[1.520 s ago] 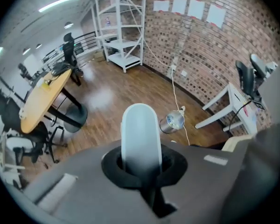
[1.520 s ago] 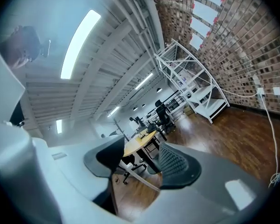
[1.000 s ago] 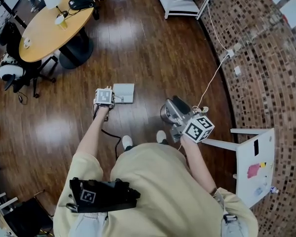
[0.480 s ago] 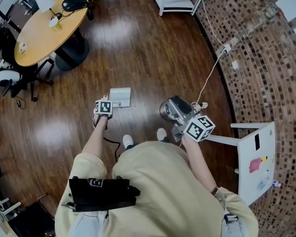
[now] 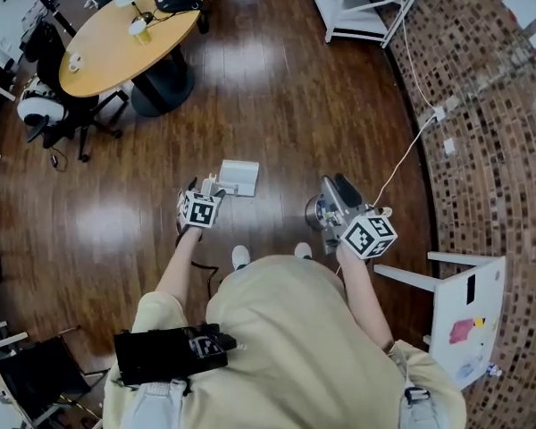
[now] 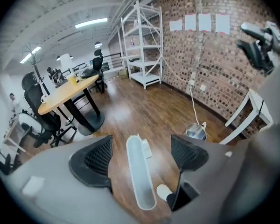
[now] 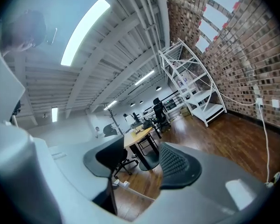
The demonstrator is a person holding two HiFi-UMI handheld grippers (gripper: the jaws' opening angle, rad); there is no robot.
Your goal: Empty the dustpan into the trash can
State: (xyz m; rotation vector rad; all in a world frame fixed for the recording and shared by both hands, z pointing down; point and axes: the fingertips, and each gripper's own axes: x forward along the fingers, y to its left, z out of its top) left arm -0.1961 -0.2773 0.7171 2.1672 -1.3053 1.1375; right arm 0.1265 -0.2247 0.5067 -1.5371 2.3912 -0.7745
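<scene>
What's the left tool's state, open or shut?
Open: left tool jaws just opened; handle of pale grey plastic dustpan between them, untouched.

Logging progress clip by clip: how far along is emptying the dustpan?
Done: nothing visibly; whether the dustpan was tipped cannot be told. In hand: it lies on the floor, and the left tongs have just been opening, its handle between them untouched. Left: if still full, carrying it to the trash can by the right tongs, which are closed with nothing seen between them.
</scene>
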